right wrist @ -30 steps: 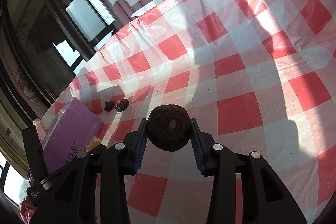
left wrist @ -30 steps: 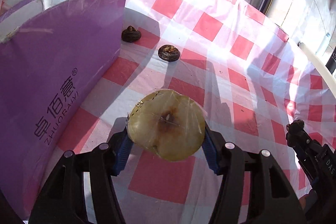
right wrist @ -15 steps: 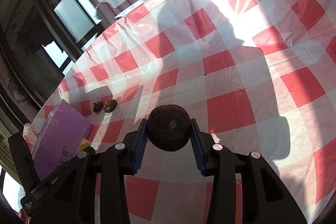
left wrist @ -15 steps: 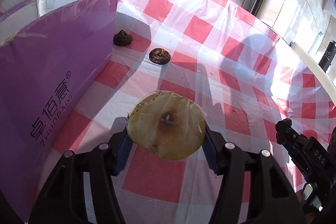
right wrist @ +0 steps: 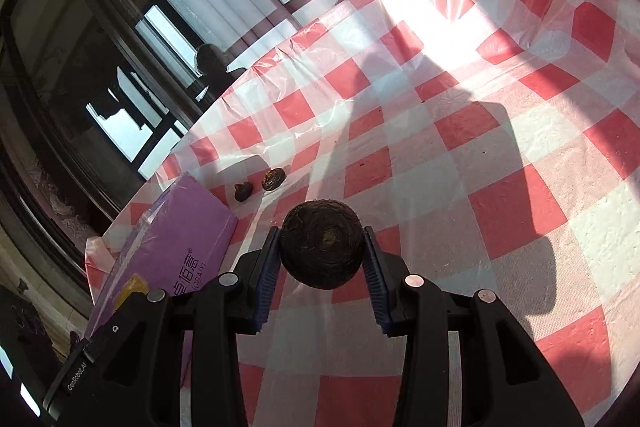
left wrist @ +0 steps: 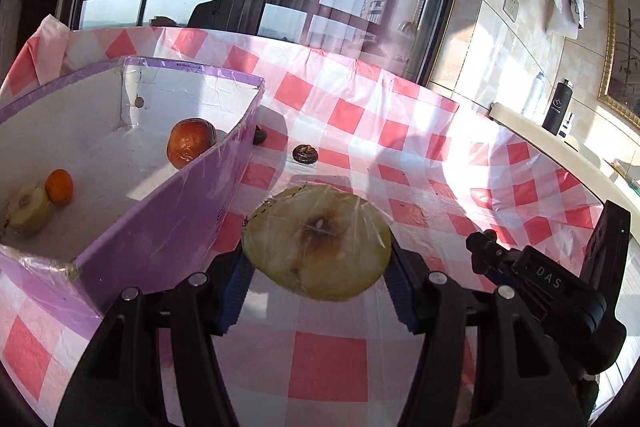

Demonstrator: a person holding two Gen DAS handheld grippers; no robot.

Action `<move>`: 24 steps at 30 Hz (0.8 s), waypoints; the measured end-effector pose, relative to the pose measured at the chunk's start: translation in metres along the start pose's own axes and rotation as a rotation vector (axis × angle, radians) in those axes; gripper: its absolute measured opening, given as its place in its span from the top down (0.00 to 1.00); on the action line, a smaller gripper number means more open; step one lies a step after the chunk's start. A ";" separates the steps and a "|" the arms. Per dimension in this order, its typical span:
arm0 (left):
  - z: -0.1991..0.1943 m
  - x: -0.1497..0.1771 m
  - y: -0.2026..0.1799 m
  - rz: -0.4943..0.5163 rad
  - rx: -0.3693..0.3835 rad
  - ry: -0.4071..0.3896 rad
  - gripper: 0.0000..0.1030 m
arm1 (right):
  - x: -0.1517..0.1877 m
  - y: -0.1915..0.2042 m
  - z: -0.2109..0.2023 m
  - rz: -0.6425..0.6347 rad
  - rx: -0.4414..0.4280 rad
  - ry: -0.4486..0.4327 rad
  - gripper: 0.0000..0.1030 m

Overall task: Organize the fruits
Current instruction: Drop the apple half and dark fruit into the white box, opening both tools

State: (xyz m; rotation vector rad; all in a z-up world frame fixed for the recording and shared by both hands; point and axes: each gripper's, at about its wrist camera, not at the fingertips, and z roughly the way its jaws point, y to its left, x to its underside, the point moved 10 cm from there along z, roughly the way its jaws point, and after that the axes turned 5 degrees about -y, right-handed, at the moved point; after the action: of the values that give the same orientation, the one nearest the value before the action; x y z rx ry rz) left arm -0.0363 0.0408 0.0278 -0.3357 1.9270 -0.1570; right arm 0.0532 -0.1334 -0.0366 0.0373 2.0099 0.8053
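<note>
My left gripper [left wrist: 318, 259] is shut on a plastic-wrapped pale fruit half [left wrist: 318, 241], held above the checked cloth just right of the purple box [left wrist: 168, 227]. Inside the box lie a reddish-brown fruit [left wrist: 188, 143], a small orange fruit [left wrist: 59, 187] and a pale fruit half [left wrist: 26, 209]. My right gripper [right wrist: 322, 247] is shut on a dark round fruit [right wrist: 322, 243], held above the cloth. Two small dark fruits [right wrist: 274, 180] [right wrist: 243, 191] lie on the cloth by the box's far corner [right wrist: 176, 247]; one shows in the left view [left wrist: 305, 153].
The red-and-white checked cloth [right wrist: 500, 195] covers the table. The right gripper's body [left wrist: 556, 287] sits at the left view's right edge. Windows stand behind the far edge. A dark bottle [left wrist: 558, 109] stands on a ledge at the right.
My left gripper has risen and tilted up with the fruit half; the box's inside has come into view. My right gripper has drawn back a little with the dark fruit.
</note>
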 end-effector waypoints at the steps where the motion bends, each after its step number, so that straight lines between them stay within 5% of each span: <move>1: -0.012 -0.003 0.001 -0.003 0.024 -0.012 0.42 | 0.006 0.008 0.002 -0.018 0.000 0.019 0.61; 9: -0.089 -0.070 0.030 -0.049 0.037 -0.190 0.42 | 0.024 0.128 -0.003 -0.165 -0.176 0.046 0.61; 13: -0.104 -0.098 0.064 -0.056 -0.026 -0.247 0.42 | 0.038 0.190 -0.002 -0.243 -0.266 0.066 0.61; 18: -0.096 -0.112 0.121 -0.071 -0.127 -0.211 0.42 | 0.056 0.258 0.004 -0.337 -0.364 0.095 0.61; 24: -0.075 -0.105 0.187 -0.076 -0.252 -0.088 0.42 | 0.081 0.294 0.032 -0.503 -0.281 0.120 0.60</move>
State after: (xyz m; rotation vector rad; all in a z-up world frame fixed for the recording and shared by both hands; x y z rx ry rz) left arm -0.1000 0.2465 0.0991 -0.5751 1.8501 0.0516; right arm -0.0502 0.1408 0.0531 -0.6653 1.8772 0.7609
